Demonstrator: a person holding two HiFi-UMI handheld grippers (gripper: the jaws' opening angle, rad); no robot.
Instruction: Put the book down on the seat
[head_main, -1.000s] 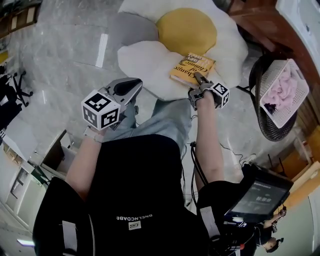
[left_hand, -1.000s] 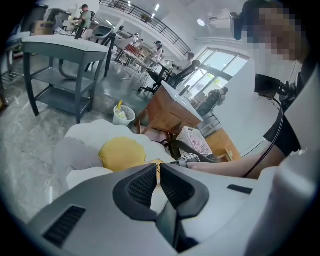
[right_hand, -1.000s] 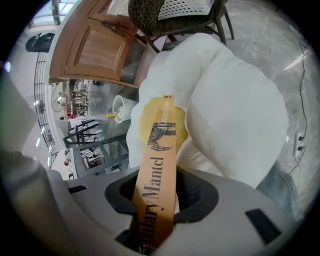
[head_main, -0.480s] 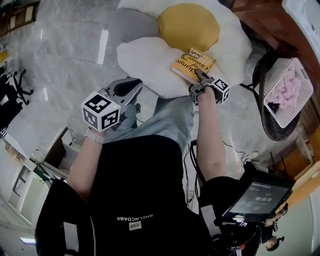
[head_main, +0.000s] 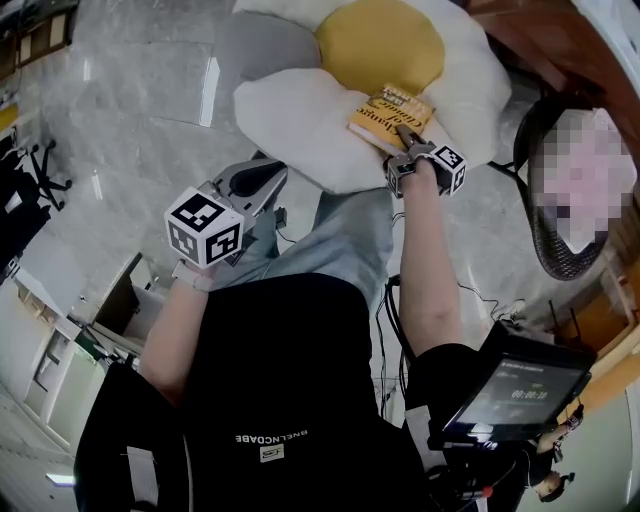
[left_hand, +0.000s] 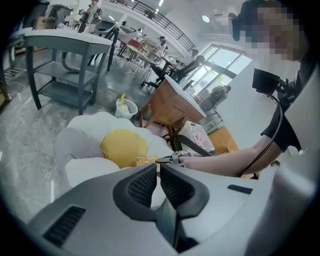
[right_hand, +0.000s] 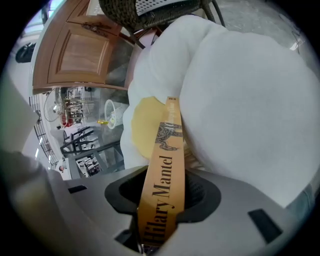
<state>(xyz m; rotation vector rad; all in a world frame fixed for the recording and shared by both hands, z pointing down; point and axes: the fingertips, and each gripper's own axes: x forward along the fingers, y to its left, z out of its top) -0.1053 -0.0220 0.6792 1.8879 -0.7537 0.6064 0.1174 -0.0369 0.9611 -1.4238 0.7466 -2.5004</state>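
The orange-yellow book (head_main: 392, 113) lies over the fried-egg-shaped seat cushion (head_main: 290, 110), where the white part meets the yellow centre (head_main: 378, 42). My right gripper (head_main: 408, 138) is shut on the book's near edge; in the right gripper view its spine (right_hand: 166, 170) runs up between the jaws against the white cushion (right_hand: 250, 100). My left gripper (head_main: 262, 172) hangs apart at the left, short of the cushion, jaws together on nothing. The left gripper view shows the cushion (left_hand: 95, 150), the book (left_hand: 146, 161) and the right gripper beyond the closed jaws (left_hand: 158, 172).
A dark wicker chair (head_main: 545, 240) holding a white basket stands to the right of the cushion. A wooden cabinet (right_hand: 80, 50) is behind it. Grey marble floor (head_main: 140, 90) spreads to the left. A small waste bin (left_hand: 125, 107) and grey tables (left_hand: 65, 55) stand farther off.
My right gripper has carried the book a little farther and higher over the cushion toward the yellow centre. The left gripper has stayed where it was.
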